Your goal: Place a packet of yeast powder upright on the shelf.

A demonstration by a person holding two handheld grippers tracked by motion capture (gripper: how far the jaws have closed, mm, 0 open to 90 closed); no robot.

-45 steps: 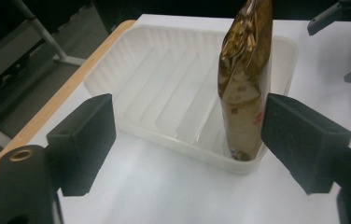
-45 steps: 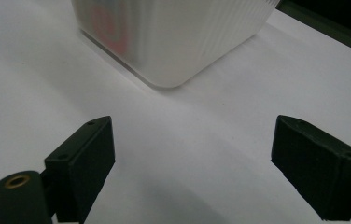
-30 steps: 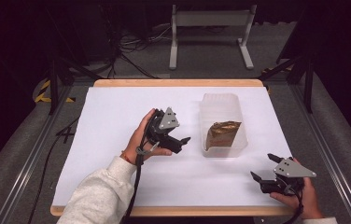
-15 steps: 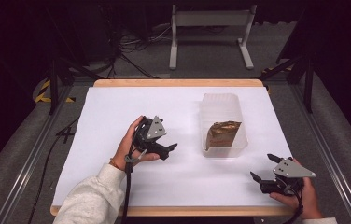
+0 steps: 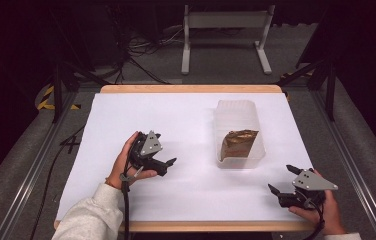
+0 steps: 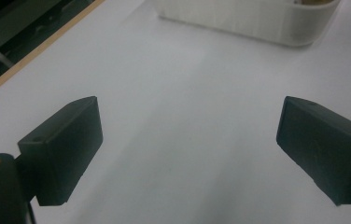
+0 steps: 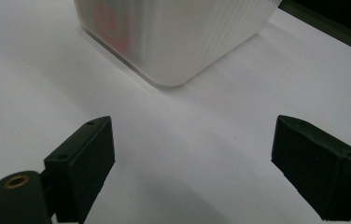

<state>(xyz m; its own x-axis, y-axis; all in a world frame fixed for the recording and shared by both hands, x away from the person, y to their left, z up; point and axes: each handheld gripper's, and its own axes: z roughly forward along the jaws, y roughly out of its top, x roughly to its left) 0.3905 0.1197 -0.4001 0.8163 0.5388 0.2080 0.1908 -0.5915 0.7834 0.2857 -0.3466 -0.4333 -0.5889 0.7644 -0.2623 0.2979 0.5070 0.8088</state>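
A translucent plastic tub (image 5: 238, 107) stands right of centre on the white table top (image 5: 176, 120). A brown crinkled packet (image 5: 238, 142) leans inside its near end. My left gripper (image 5: 167, 165) hovers left of the tub, open, jaws pointing right toward it, nothing between them. In the left gripper view the tub's wall (image 6: 239, 18) lies ahead at the top. My right gripper (image 5: 283, 180) rests near the front right corner, open and empty. The right gripper view has the tub's rounded corner (image 7: 173, 42) close ahead, with a red blur behind its wall.
The wooden table edge (image 5: 191, 89) runs along the far side, and the front edge (image 5: 201, 226) lies just below the right hand. Dark floor, cables and a white stand (image 5: 226, 30) lie beyond. Bare white surface spreads between the grippers.
My left gripper has drawn back left and toward the person, away from the tub. The right gripper has stayed put.
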